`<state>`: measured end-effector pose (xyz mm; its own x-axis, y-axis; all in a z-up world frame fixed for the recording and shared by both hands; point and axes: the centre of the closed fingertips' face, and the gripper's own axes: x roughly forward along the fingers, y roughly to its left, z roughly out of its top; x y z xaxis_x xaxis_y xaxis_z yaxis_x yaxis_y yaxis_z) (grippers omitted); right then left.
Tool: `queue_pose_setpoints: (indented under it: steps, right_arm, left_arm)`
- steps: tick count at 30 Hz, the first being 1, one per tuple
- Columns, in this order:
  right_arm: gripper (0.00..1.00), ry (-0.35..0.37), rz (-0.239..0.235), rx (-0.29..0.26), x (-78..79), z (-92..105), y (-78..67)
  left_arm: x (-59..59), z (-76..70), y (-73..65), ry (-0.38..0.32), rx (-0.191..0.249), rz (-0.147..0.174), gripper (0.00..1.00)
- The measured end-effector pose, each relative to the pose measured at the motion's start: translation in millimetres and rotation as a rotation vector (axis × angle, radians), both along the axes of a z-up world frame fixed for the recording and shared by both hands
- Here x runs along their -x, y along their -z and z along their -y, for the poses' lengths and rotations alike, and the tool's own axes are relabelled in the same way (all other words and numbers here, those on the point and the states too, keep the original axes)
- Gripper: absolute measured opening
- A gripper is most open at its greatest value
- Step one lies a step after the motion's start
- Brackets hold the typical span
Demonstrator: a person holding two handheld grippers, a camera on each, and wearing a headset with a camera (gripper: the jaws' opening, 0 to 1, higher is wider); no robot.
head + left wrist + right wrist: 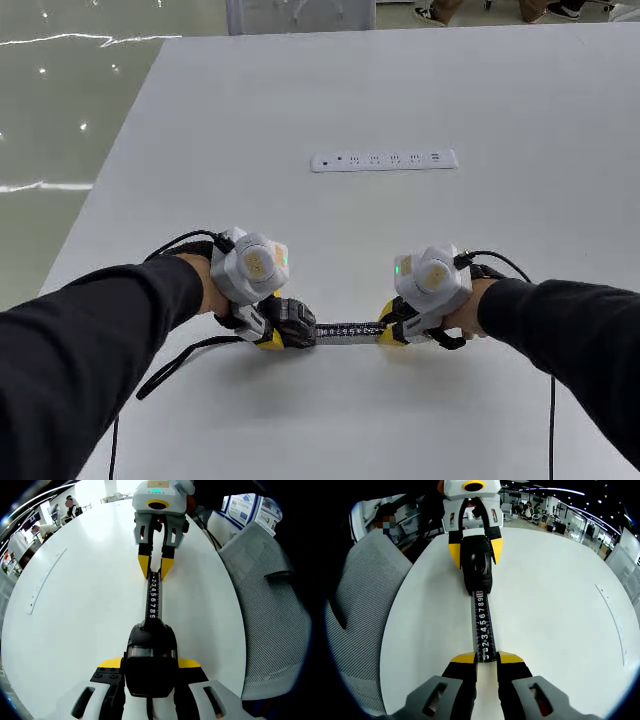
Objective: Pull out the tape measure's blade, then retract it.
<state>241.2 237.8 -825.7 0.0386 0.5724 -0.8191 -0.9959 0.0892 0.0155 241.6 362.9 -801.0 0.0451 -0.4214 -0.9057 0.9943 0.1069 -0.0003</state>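
A black tape measure case (292, 323) lies on the white table (400, 90), and my left gripper (270, 335) is shut on it. In the left gripper view the case (150, 657) sits between the yellow-tipped jaws. A short length of numbered blade (348, 331) runs out to my right gripper (392, 332), which is shut on the blade's end. In the right gripper view the blade (483, 627) leads from the jaws to the case (476, 565). The left gripper view shows the blade (152, 597) reaching the right gripper (155, 569).
A white power strip (384, 160) lies flat farther back at the table's middle. Black cables (175, 362) trail from both grippers over the near edge. A grey mesh chair (272, 605) stands beside the table. People sit at the far end of the room.
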Motion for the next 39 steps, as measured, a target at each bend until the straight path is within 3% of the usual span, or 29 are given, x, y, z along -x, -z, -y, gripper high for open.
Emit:
queue_pose_setpoints:
  steps: [39]
  right_arm:
    - [0.11,0.030,-0.009,0.014,-1.2,37.2,0.2]
  left_arm:
    - [-1.0,0.1,0.7,-0.003,-0.008,0.001,0.33]
